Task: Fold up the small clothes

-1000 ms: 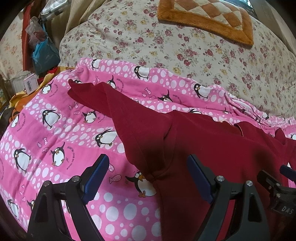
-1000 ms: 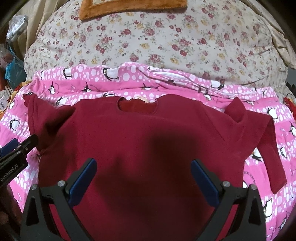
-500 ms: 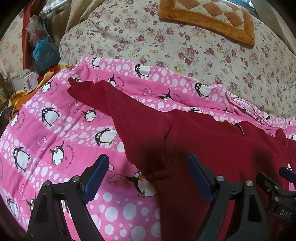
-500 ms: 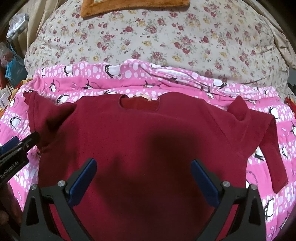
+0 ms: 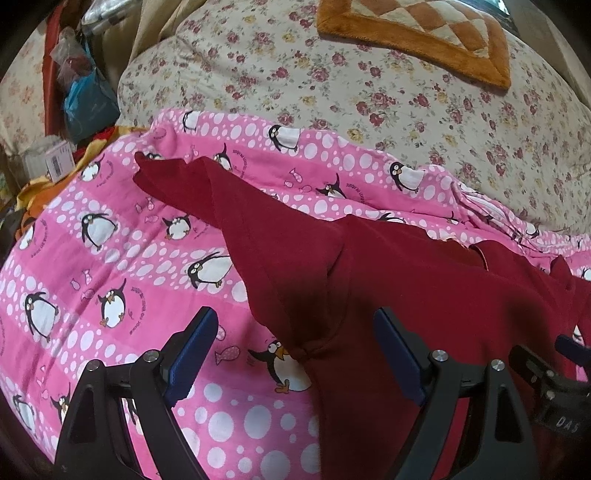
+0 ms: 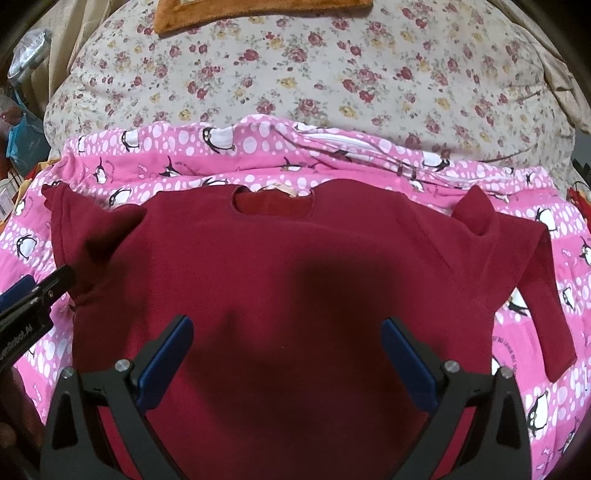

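Note:
A dark red long-sleeved shirt (image 6: 280, 280) lies spread flat, neck away from me, on a pink penguin blanket (image 6: 177, 147). Its left sleeve (image 5: 236, 214) stretches up to the left; its right sleeve (image 6: 535, 288) bends down at the right. My left gripper (image 5: 295, 350) is open and empty, hovering over the shirt's left armpit and side seam. My right gripper (image 6: 286, 354) is open and empty, hovering over the middle of the shirt's body. The left gripper's tip also shows at the left edge of the right wrist view (image 6: 33, 302).
A floral quilt (image 6: 314, 66) rises behind the pink blanket (image 5: 92, 258). An orange checked mat (image 5: 424, 33) lies on it. Bags and clutter (image 5: 85, 99) stand at the far left of the bed.
Both grippers have drifted slightly; the shirt sits a little lower in the right wrist view. Nothing was gripped or released.

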Demonstrator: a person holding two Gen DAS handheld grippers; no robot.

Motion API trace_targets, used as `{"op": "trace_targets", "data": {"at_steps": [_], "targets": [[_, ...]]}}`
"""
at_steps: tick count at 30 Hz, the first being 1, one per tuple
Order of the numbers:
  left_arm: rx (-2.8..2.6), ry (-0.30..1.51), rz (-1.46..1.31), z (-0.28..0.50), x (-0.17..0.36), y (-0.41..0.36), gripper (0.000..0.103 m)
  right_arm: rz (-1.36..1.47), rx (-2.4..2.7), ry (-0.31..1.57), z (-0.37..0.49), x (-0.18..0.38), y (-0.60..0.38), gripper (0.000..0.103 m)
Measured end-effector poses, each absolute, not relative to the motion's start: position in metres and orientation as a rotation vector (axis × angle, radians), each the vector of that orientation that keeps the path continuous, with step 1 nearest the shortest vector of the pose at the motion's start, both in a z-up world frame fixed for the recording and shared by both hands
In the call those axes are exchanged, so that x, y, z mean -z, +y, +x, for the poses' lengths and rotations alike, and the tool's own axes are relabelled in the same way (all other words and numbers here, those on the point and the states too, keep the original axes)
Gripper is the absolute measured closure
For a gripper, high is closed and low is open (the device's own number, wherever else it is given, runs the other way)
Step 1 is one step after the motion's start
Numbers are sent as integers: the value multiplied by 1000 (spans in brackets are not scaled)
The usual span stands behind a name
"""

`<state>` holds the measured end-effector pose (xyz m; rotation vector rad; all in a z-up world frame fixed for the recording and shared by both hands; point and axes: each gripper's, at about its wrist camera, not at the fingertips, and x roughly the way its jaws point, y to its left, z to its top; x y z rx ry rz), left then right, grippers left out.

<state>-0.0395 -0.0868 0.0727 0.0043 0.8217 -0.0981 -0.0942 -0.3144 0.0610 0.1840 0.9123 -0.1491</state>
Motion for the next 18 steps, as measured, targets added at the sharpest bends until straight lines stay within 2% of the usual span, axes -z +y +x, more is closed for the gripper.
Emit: {"op": "trace_targets", "data": {"at_steps": [5,10,18], "targets": [[100,882,-92,-12,-85,-58,43,161,127,916,-94,-64,-311,0],[19,889,-281,38,-95,0,45,155,98,921,-96,-66,-312,0],[-148,872,-418,126,-90,63,45,182,74,952,-92,-58,-321,0]]}}
